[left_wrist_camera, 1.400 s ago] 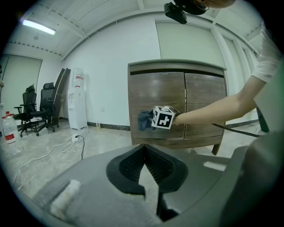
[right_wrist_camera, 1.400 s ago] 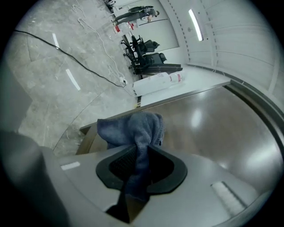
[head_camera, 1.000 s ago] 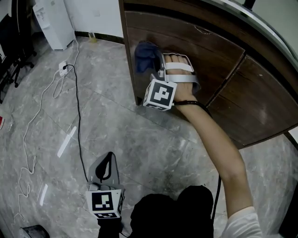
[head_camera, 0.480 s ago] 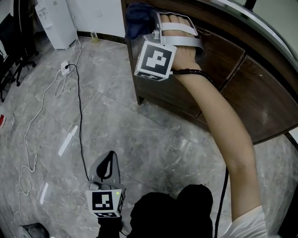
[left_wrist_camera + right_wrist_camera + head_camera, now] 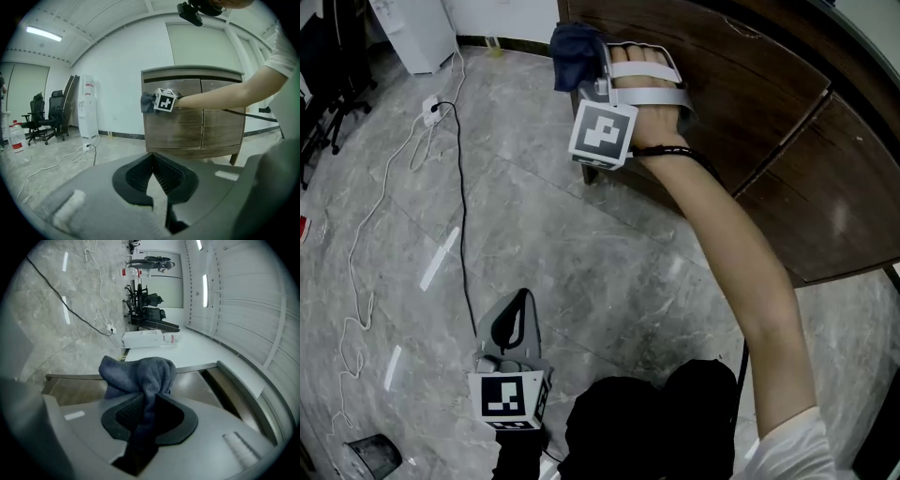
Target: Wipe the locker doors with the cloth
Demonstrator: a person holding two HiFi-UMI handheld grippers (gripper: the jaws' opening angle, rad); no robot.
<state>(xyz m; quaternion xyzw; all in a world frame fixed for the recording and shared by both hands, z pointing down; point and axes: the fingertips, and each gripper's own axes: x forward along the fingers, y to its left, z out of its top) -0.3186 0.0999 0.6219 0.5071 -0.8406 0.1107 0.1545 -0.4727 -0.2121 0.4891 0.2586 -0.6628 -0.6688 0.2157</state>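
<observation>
"Blue cloth (image 5: 575,52), where is it?"

"Pinched in my right tongs (image 5: 600,73). They are clamped on a fold of it, and the rest bunches out past the tips. It sits against the dark wood left door (image 5: 712,84), at the top left corner."

"And your other hand?"

"My left tongs (image 5: 517,319) hang low on the near side, above the grey stone floor (image 5: 581,244) and well apart from the door. Their pads are pressed together with nothing between them."
</observation>
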